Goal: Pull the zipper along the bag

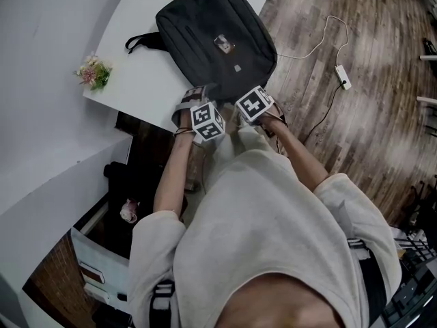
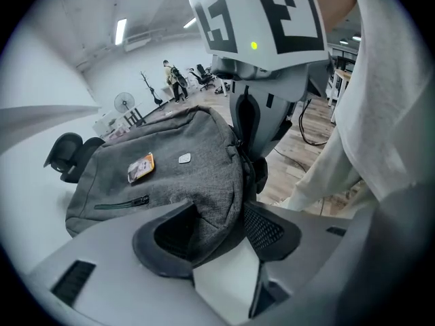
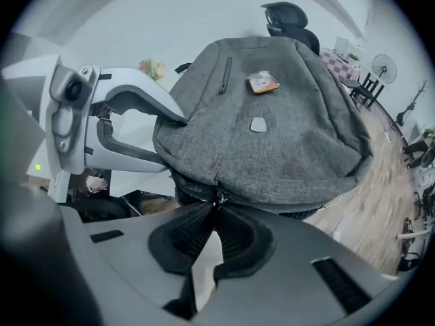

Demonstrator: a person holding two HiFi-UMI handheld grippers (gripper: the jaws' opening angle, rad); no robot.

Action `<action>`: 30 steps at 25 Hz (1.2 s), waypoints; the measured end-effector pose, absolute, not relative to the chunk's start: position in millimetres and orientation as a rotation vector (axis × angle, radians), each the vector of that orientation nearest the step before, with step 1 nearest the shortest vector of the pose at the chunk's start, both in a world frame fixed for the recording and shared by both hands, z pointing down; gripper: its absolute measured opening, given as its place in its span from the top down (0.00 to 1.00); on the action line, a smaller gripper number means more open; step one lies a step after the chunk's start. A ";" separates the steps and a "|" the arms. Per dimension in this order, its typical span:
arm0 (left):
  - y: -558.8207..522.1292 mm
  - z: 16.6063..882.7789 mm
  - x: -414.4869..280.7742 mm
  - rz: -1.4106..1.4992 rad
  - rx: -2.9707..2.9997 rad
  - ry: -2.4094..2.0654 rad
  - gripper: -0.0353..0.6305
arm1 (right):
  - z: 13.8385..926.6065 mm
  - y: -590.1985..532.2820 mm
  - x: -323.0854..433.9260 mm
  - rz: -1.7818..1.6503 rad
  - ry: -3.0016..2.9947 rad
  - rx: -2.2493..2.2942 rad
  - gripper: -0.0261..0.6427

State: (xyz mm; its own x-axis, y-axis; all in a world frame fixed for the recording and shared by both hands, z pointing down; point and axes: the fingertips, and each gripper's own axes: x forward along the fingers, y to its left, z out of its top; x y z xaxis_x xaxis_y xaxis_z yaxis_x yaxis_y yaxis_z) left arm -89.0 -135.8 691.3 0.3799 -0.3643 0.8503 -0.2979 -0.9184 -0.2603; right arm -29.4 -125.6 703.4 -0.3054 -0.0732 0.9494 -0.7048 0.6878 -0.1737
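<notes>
A dark grey backpack (image 1: 215, 39) lies flat on the white table (image 1: 147, 80), with its near edge hanging over the table's front edge. My left gripper (image 2: 217, 229) is shut on the bag's near corner, and grey fabric (image 2: 163, 175) fills the gap between its pads. Just to its right, my right gripper (image 3: 214, 219) points steeply down at the bag's near side. It is shut on the small zipper pull (image 3: 217, 197), pinched at the pad tips where the zipper line runs under the bag (image 3: 272, 141). In the head view both marker cubes (image 1: 207, 121) sit side by side at the bag's edge.
A small bunch of flowers (image 1: 93, 72) stands at the table's left corner. A white cable and power strip (image 1: 343, 77) lie on the wooden floor to the right. A black office chair (image 3: 289, 15) stands behind the table. An orange tag (image 3: 262, 81) lies on the bag's top.
</notes>
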 end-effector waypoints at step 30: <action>-194.2 510.3 -166.8 -0.512 -2.777 1.782 0.57 | 495.2 -230.5 -6.4 0.420 -2.480 1.239 0.76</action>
